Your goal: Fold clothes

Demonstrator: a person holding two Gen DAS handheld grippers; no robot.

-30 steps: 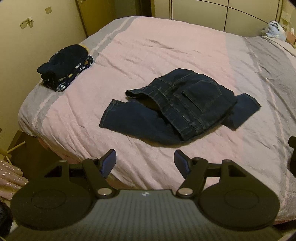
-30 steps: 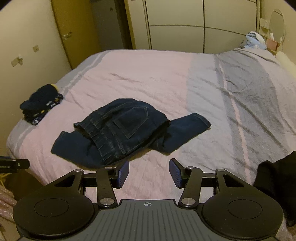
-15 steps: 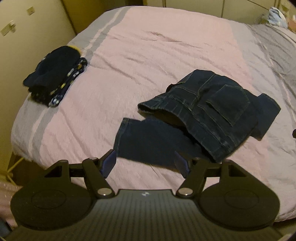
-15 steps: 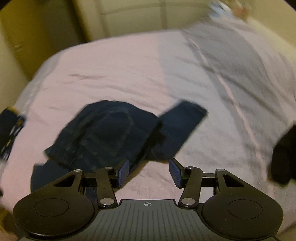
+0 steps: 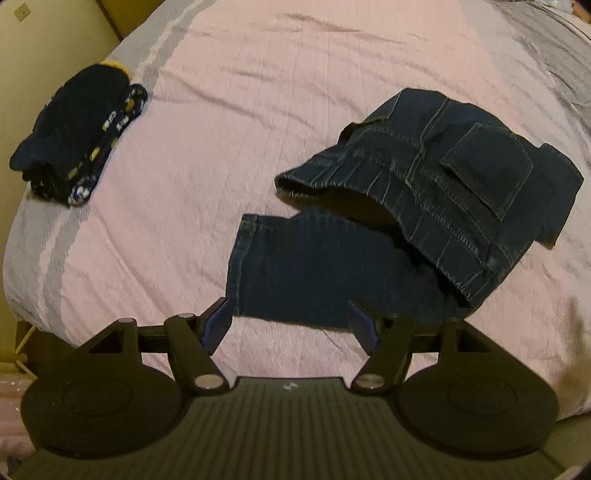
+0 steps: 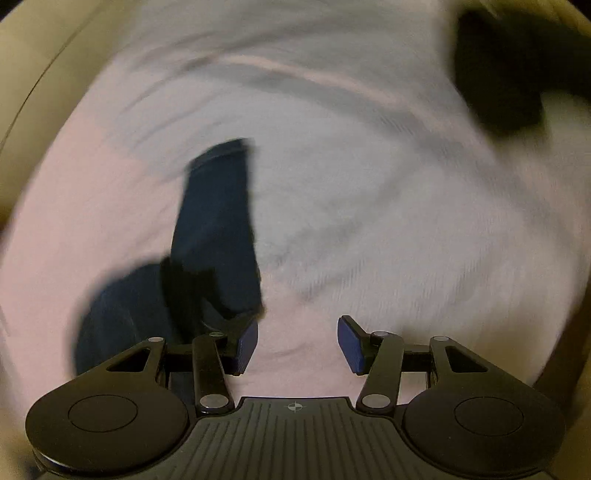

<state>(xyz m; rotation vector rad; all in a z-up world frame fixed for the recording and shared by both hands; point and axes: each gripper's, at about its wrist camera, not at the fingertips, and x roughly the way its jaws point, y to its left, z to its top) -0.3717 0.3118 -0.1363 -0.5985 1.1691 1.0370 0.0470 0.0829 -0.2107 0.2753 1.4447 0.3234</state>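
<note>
Dark blue jeans (image 5: 424, 206) lie crumpled on the pink and grey bedspread (image 5: 258, 92), waistband and back pocket on top, one leg stretched toward me. My left gripper (image 5: 290, 325) hangs open just short of that leg's near edge, with nothing between its fingers. The right wrist view is blurred by motion. There the other jeans leg (image 6: 218, 218) runs up the left of the picture, and my right gripper (image 6: 297, 343) is open over bare bedspread just to the right of it.
A folded pile of dark clothes (image 5: 77, 136) sits at the bed's left edge. A black garment (image 6: 513, 70) lies at the upper right of the right wrist view. The bed's near edge drops off at the lower left, beside a yellow wall (image 5: 44, 33).
Both grippers have moved in closer to the jeans and lower over the bed. The right one has swung sharply, so its view is blurred. The jeans have not moved.
</note>
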